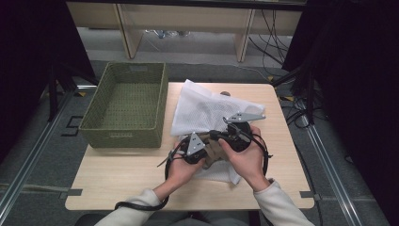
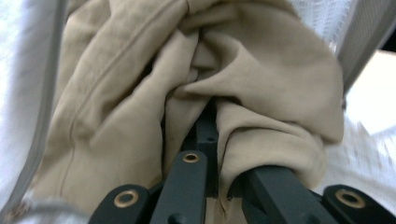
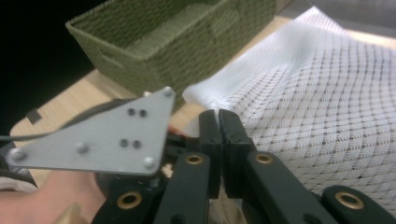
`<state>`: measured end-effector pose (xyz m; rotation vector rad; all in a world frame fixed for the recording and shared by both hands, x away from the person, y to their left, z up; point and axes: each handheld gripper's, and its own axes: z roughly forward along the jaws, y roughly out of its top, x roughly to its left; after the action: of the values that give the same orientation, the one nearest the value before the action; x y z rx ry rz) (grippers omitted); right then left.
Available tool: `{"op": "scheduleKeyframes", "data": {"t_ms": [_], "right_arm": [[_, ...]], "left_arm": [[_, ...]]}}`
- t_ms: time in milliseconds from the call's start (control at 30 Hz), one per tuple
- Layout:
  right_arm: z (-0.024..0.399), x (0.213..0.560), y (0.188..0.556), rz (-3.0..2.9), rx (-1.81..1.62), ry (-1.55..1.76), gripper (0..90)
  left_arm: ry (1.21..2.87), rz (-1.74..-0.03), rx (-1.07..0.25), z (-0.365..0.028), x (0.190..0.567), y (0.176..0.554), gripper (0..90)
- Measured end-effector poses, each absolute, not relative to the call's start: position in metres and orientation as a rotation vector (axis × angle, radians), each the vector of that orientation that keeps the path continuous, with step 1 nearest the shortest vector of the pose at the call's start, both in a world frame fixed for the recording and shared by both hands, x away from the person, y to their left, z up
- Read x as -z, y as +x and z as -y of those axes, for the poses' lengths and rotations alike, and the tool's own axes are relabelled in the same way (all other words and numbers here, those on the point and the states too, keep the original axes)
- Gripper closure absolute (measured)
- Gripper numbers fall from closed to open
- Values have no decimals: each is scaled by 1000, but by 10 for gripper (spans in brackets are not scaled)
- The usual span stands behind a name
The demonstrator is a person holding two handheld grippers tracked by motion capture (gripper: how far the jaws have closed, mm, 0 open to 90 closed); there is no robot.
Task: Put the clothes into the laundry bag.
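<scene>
Over the mesh bag (image 1: 207, 110), left gripper (image 2: 210, 135) pinches beige cloth (image 2: 140, 93), right gripper (image 3: 218, 122) clamps mesh

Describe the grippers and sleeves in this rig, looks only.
Left gripper and right gripper: black bodies, two black jaws with brass-coloured pivot rivets, each topped by a grey three-cornered plate with small screws. Black cables trail from them. The person wears cream sleeves.
</scene>
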<state>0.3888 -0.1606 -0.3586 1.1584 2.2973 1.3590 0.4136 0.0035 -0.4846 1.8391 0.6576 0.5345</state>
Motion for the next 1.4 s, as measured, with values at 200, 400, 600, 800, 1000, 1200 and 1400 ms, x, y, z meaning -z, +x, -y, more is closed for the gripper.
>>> {"op": "scheduleKeyframes", "data": {"t_ms": [200,400,600,800,1000,1200,1400], "right_arm": [[166,351,389,-2256,-1400,1167,900],[170,361,395,-2283,-1372,1198,899],[168,362,396,-2283,-1359,1213,900],[169,363,396,-2283,-1356,1198,899],[169,363,396,-2284,-1357,1196,899],[168,363,395,-2282,-1324,1198,899],[167,363,395,-2292,-1335,1204,899]], "left_arm": [[1772,-660,-646,10,475,432,882],[1849,-698,-685,11,499,448,843],[1864,-687,-675,9,501,445,815],[1873,-677,-653,6,502,442,742],[1878,-668,-637,2,501,438,617],[1900,-641,-638,-3,501,429,505],[1911,-627,-637,-7,501,421,408]]}}
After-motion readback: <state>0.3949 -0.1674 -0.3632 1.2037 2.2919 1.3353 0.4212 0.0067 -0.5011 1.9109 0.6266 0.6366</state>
